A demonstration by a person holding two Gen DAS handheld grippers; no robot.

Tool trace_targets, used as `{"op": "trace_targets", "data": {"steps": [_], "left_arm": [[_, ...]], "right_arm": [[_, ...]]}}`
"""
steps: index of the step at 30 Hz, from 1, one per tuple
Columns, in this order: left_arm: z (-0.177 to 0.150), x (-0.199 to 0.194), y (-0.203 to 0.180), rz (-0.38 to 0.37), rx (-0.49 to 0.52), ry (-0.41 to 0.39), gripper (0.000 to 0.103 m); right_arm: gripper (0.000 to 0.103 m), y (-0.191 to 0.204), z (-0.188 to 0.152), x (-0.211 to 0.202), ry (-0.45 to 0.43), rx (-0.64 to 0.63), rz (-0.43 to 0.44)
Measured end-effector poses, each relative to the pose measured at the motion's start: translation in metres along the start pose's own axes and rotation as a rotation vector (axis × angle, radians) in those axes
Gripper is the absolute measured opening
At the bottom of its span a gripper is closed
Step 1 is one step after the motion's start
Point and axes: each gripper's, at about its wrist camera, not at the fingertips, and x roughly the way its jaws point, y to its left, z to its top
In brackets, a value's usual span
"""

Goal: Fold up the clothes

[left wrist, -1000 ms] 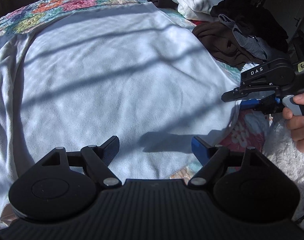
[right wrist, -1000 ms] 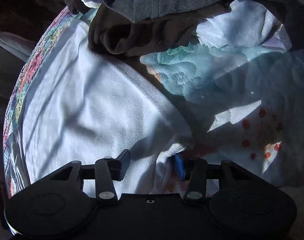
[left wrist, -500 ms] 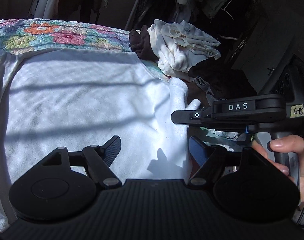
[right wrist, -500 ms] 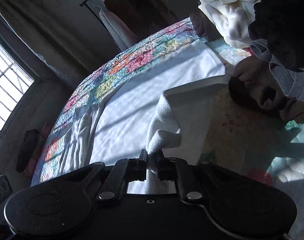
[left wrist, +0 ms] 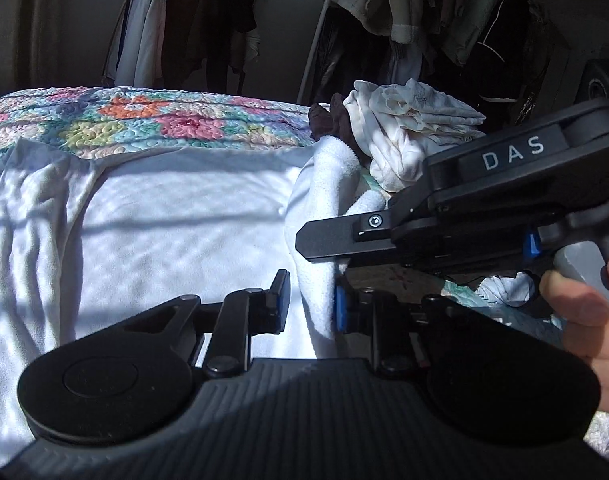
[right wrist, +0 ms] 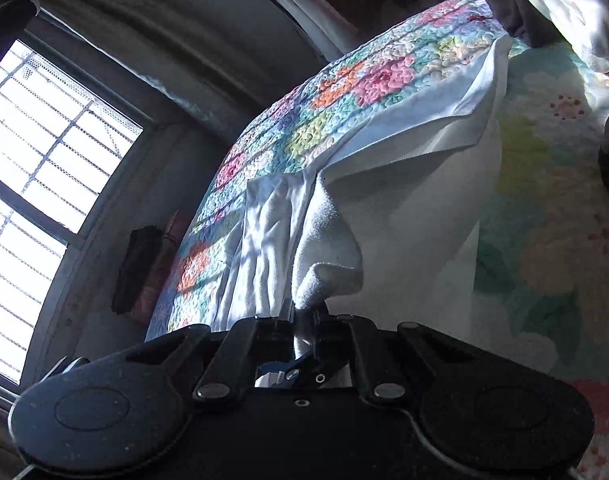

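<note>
White fleece garment (left wrist: 176,232) lies spread flat over a floral patchwork quilt (left wrist: 152,120) on the bed, its right edge lifted into an upright fold. Nearest in the left wrist view, the left gripper (left wrist: 309,304) stands with its jaws apart, one on each side of that raised fold, the blue-padded finger on the right touching the cloth and the other just clear of it. Just beyond, the right gripper (right wrist: 302,314) is pinched together on the fleece edge and holds it up off the bed; a bare hand (left wrist: 584,320) grips its handle. In the right wrist view the lifted cloth drapes away from the closed jaws toward the quilt. Farther back sits a heap of white and brown laundry (left wrist: 408,132), with hanging clothes (left wrist: 424,20) behind and a barred window (right wrist: 44,184) to the side.
</note>
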Motion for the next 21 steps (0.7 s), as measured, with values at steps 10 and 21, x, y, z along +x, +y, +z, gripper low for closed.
{"op": "trace_targets", "data": {"steps": [10, 21], "left_arm": [[-0.017, -0.070, 0.082, 0.267, -0.213, -0.025, 0.014], [-0.062, -0.086, 0.160, 0.449, -0.294, 0.077, 0.015]], "right_arm": [[0.011, 0.075, -0.026, 0.096, 0.129, -0.160, 0.057], [0.014, 0.103, -0.073, 0.176, 0.299, -0.229, 0.095]]}}
